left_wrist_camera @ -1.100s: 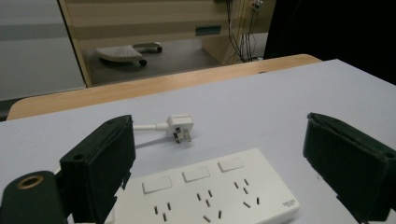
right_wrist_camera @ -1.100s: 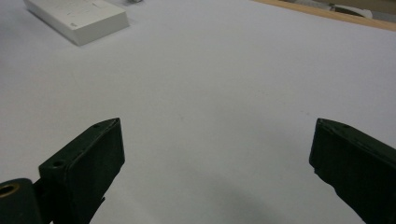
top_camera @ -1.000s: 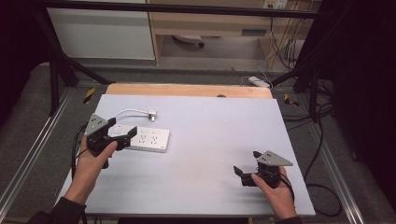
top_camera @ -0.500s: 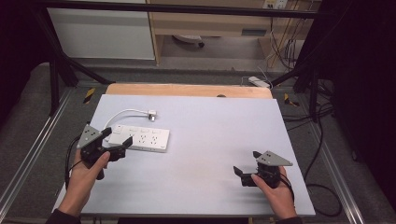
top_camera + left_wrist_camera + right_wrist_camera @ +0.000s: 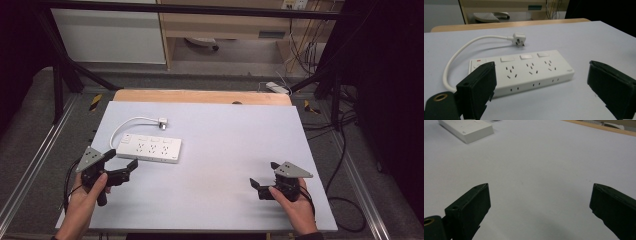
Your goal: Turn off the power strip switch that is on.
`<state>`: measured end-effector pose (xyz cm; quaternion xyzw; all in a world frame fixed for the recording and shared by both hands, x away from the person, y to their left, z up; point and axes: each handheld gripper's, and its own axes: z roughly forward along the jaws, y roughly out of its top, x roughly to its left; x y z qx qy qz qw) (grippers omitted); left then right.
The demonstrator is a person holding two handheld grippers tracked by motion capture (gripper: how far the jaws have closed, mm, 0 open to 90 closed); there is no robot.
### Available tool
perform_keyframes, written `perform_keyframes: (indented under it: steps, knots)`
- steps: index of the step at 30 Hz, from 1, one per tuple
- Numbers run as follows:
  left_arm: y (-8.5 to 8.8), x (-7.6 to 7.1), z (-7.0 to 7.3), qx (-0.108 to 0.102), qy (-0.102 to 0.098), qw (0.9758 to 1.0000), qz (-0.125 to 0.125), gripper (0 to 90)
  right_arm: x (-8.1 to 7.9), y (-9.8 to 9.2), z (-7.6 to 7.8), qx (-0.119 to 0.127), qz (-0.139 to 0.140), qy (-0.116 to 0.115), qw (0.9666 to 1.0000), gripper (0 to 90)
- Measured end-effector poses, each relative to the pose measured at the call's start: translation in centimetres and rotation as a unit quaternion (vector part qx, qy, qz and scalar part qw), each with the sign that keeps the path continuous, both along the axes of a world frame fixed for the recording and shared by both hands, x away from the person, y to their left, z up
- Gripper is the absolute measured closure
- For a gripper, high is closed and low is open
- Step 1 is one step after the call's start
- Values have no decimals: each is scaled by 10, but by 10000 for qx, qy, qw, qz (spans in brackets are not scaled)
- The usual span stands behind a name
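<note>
A white power strip (image 5: 150, 148) with three socket groups lies flat on the left part of the pale table (image 5: 230, 135). Its short white cord (image 5: 122, 127) loops round to an unplugged plug (image 5: 162, 121) behind it. My left gripper (image 5: 123, 158) is open just in front of the strip's left end and holds nothing. In the left gripper view the power strip (image 5: 529, 67) and plug (image 5: 518, 39) lie beyond the wide-apart jaws of my left gripper (image 5: 541, 67). My right gripper (image 5: 262, 174) is open at the near right, over bare table. In the right gripper view, one end of the power strip (image 5: 466, 128) shows far off past my right gripper (image 5: 541, 187).
A wooden board (image 5: 200, 96) runs along the table's far edge. Metal frame rails (image 5: 30, 165) flank the table on both sides. Behind it, cables and another white power strip (image 5: 277, 87) lie on the floor.
My left gripper has drawn back from over the strip's left end toward the near left edge of the table. The right gripper has stayed put.
</note>
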<state>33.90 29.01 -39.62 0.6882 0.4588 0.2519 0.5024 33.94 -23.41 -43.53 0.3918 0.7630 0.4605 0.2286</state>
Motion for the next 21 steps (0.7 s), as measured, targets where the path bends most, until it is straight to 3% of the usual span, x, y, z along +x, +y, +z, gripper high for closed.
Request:
perform_keyframes:
  steps: [7,21]
  knots:
    - [4,-11,-8,-2,130,9999,12,85,0,0,0,2,-3,-3,10000,37]
    - [14,-22,-30,193,447,9988,-15,86,1,-1,-1,-37,-84,22,10000,30]
